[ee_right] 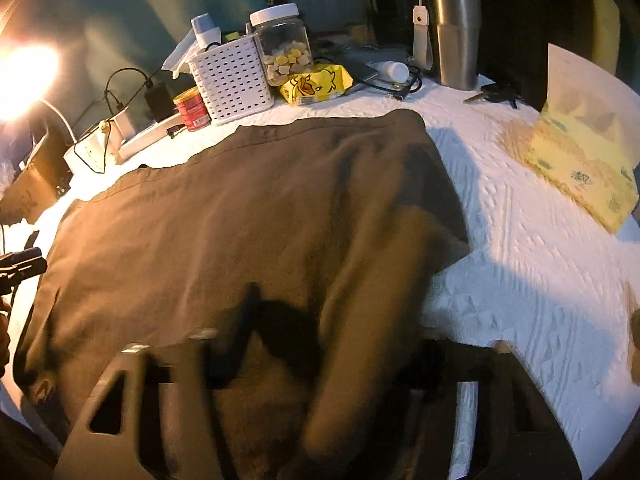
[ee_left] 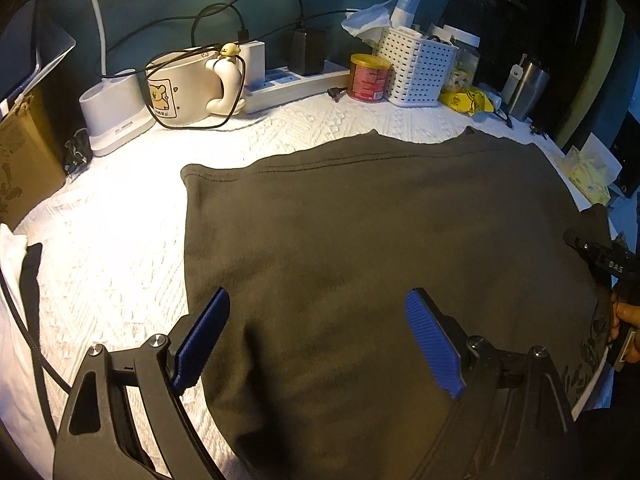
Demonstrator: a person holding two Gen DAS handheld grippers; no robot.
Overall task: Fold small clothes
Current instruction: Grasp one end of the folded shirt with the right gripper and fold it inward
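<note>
A dark olive-brown garment (ee_left: pixel 360 220) lies spread flat on the white textured cloth (ee_left: pixel 120 220). My left gripper (ee_left: pixel 320 340) hovers open over its near left part, blue pads (ee_left: pixel 204 340) wide apart with nothing between them. In the right wrist view a raised fold of the garment (ee_right: pixel 360 280) runs up between the fingers of my right gripper (ee_right: pixel 336 340). The picture there is blurred. The left finger (ee_right: pixel 244 320) shows beside the fold, while the fold hides the right finger. Whether the pads press on the cloth I cannot tell. The right gripper (ee_left: pixel 600 260) also shows at the garment's right edge.
Along the back stand a mug (ee_left: pixel 180 88), a power strip (ee_left: pixel 296 84) with cables, a red tin (ee_left: pixel 368 78), a white basket (ee_left: pixel 416 66), a jar (ee_right: pixel 284 44) and a steel tumbler (ee_right: pixel 456 36). A yellow packet (ee_right: pixel 580 168) lies at the right. A lamp (ee_right: pixel 24 76) glares at the left.
</note>
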